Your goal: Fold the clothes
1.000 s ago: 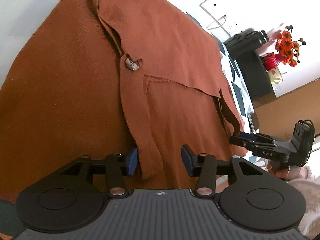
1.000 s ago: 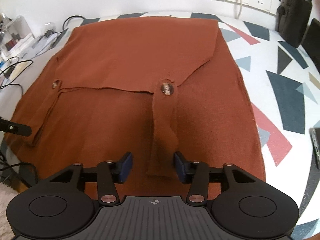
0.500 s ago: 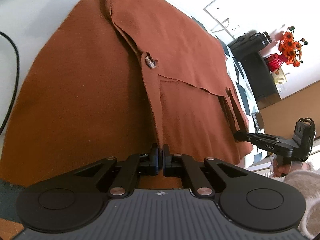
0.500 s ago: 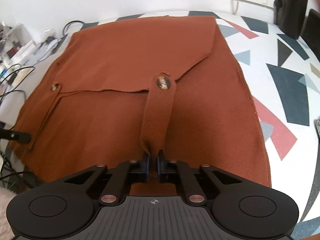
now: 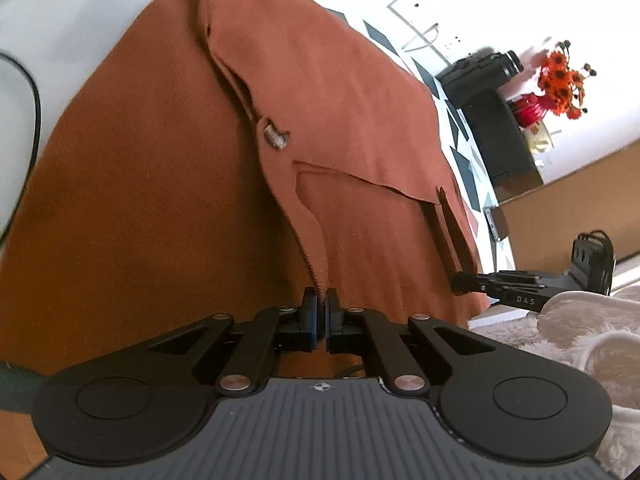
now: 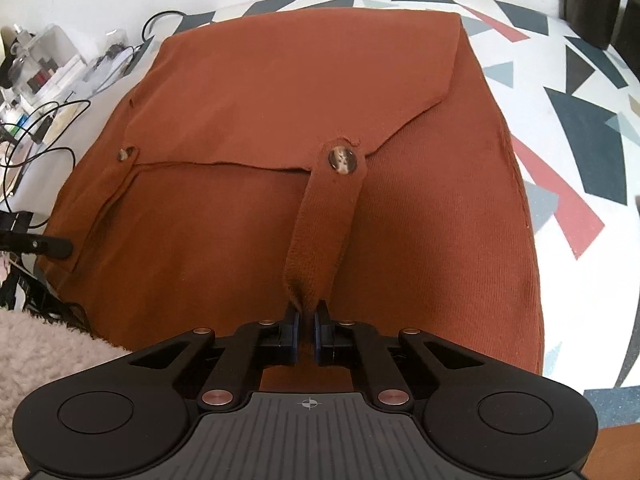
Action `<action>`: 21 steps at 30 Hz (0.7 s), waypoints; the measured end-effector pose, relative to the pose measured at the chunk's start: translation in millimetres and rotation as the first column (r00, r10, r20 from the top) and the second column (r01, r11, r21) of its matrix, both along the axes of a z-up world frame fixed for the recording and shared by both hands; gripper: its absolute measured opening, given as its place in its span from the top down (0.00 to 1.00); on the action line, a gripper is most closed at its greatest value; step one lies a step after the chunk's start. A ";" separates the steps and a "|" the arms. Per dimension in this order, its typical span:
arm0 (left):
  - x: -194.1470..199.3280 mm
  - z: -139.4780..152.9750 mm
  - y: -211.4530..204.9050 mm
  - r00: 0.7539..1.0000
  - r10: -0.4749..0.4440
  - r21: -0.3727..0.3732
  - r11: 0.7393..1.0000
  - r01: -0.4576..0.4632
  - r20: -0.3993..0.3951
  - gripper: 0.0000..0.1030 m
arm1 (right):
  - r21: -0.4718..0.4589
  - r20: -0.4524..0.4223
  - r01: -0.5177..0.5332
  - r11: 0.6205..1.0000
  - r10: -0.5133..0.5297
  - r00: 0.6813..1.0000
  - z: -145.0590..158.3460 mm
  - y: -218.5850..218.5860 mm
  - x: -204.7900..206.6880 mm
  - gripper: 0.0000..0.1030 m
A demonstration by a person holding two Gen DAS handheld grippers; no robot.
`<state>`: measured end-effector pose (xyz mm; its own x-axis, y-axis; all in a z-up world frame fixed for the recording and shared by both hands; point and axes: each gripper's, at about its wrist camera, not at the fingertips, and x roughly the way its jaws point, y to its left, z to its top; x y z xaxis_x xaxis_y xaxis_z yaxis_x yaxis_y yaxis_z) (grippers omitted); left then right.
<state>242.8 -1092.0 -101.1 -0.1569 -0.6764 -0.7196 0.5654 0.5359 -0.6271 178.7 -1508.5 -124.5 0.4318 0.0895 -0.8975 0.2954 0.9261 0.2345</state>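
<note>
Patterned table (image 6: 580, 128) bears rust garment (image 6: 280, 92), strap (image 6: 320, 240) pinched in right gripper (image 6: 306, 316).

Work surface: a table (image 6: 568, 92) covered in white cloth printed with dark teal, grey and red triangles. A rust-brown garment (image 6: 280, 92) lies spread flat on it. Black cables (image 6: 48, 120) and a clear plastic box (image 6: 44, 60) lie at its far left edge.

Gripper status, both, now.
Left gripper: shut on the left strap of the rust garment.
Right gripper: shut on the right strap.

Rust-brown garment (image 6: 320, 92), folded flat, straps buttoned
</note>
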 end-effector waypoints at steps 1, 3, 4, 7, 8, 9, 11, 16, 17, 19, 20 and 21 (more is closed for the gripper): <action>0.3 -2.7 0.0 1.000 -0.008 0.021 1.000 0.008 0.003 0.97 | 0.001 -0.010 -0.009 1.000 0.009 1.000 -1.6 0.4 1.5 0.91; 0.3 -7.2 -0.7 1.000 -0.029 0.053 0.998 0.028 0.005 0.96 | -0.004 -0.020 -0.018 1.000 0.018 1.000 -4.9 -0.1 3.9 0.89; 0.6 -7.9 -0.2 1.000 -0.029 0.068 0.997 0.028 0.003 0.94 | 0.001 -0.020 -0.019 1.000 0.019 1.000 -4.8 -1.0 5.1 0.86; 1.9 -2.7 1.9 1.000 -0.026 0.080 0.996 0.025 0.012 0.69 | 0.009 -0.044 0.003 1.000 -0.003 0.999 -1.8 -5.2 8.8 0.53; 2.2 0.2 3.1 0.999 -0.028 0.076 0.997 0.026 0.019 0.64 | 0.010 -0.036 0.014 1.000 -0.014 0.999 1.8 -6.7 9.5 0.50; 4.3 6.6 3.4 0.999 -0.032 0.068 0.997 0.029 0.038 0.59 | 0.015 -0.020 0.027 1.000 -0.026 0.999 6.0 -8.5 9.6 0.49; 9.2 21.1 3.8 0.996 -0.042 0.048 0.998 0.038 0.080 0.59 | 0.041 0.019 0.074 0.996 -0.075 0.997 18.5 -17.6 11.2 0.49; 30.6 60.0 4.4 0.981 -0.013 -0.008 1.000 0.015 0.192 0.59 | 0.111 0.147 0.181 0.977 -0.197 0.969 57.7 -51.8 25.0 0.49; 37.9 67.8 3.9 0.978 0.007 -0.028 1.000 -0.001 0.210 0.59 | 0.124 0.177 0.195 0.973 -0.215 0.961 66.8 -58.7 30.0 0.49; 53.0 83.0 2.5 0.969 0.051 -0.072 0.997 -0.034 0.243 0.59 | 0.143 0.226 0.205 0.968 -0.234 0.946 81.7 -74.4 39.3 0.49; 62.7 86.4 -2.4 0.965 0.071 -0.091 0.995 -0.050 0.253 0.59 | 0.149 0.250 0.209 0.966 -0.241 0.938 88.3 -82.7 47.1 0.49; 72.9 88.9 -8.1 0.961 0.092 -0.110 0.992 -0.065 0.261 0.59 | 0.155 0.272 0.215 0.964 -0.251 0.929 94.4 -90.8 55.1 0.49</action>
